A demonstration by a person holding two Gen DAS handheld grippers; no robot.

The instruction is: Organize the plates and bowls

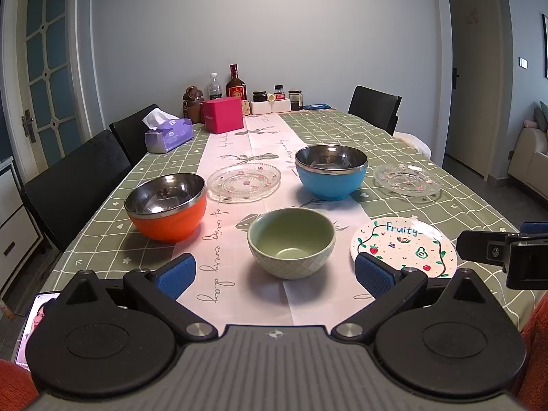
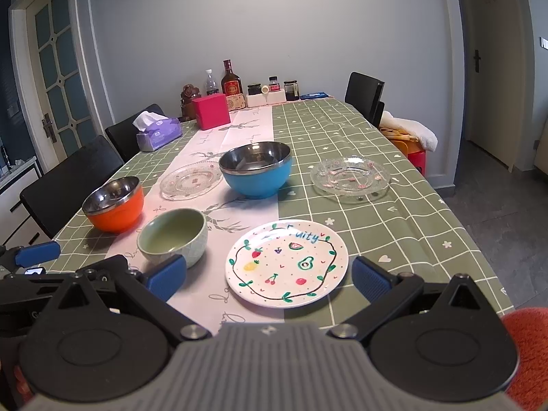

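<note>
Three bowls and three plates sat spread over the near half of the surface (image 1: 342,130), none touching another. The surface was a long table under a green checked cloth with a pale printed runner (image 1: 236,185) down its middle, in a room with grey-blue walls, a glazed door (image 1: 48,68) on the left and black chairs (image 1: 72,185) along the sides. At the far end stood a pink box (image 1: 222,113), a purple tissue box (image 1: 167,133) and a row of bottles and jars (image 1: 236,84).

The left claw (image 1: 274,272) hung above the near edge with its blue-padded fingers (image 1: 176,274) spread wide and gripping nothing; the green bowl (image 1: 291,241) lay just ahead, between the lines of its fingers. The right claw (image 2: 269,275) was likewise wide apart and held nothing, with the fruit plate (image 2: 287,263) directly before it, between its fingers.

The green bowl was glazed ceramic with a diamond-patterned outside. The orange bowl (image 1: 167,205) and the blue bowl (image 1: 330,171) both had shiny metal linings and smooth coloured shells, the orange one to the left, the blue one farther back. The fruit plate was round, white and painted with fruit and a vine ring. Two clear glass plates with scalloped rims and small pink flowers lay beyond: one glass plate (image 1: 244,181) on the runner between the two metal-lined bowls, the other glass plate (image 1: 407,178) right of the blue bowl.
</note>
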